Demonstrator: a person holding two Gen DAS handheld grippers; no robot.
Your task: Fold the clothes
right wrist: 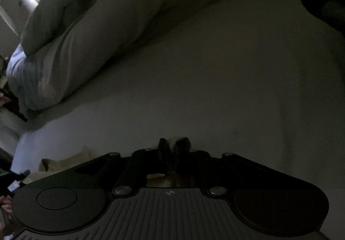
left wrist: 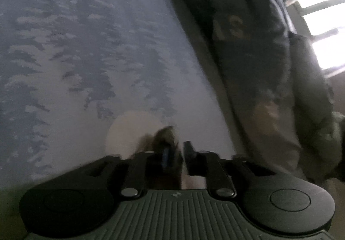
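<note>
Fabric fills the left wrist view: a soft, flat-lying grey-blue garment printed with dark fir trees, a pale round disc and pale block letters [left wrist: 86,56] spreads across the left and centre. At its right edge a darker, rumpled heap of cloth [left wrist: 258,56] stands up in folds, with faint letters showing through it. Beyond that, at the far right, bright window panes [left wrist: 323,30] glare. The black left gripper [left wrist: 175,149] sits low over the printed garment, its fingers a narrow gap apart; a dark blurred wisp lies at the left finger, and whether cloth is pinched there cannot be told.

In the dim right wrist view, a puffy, pale duvet or pillow [right wrist: 86,35] bulges at the upper left above a smooth, pale sheet [right wrist: 215,89]. The right gripper [right wrist: 173,147] has its fingers slightly parted, with something pale and blurred between the tips; a grip cannot be confirmed.
</note>
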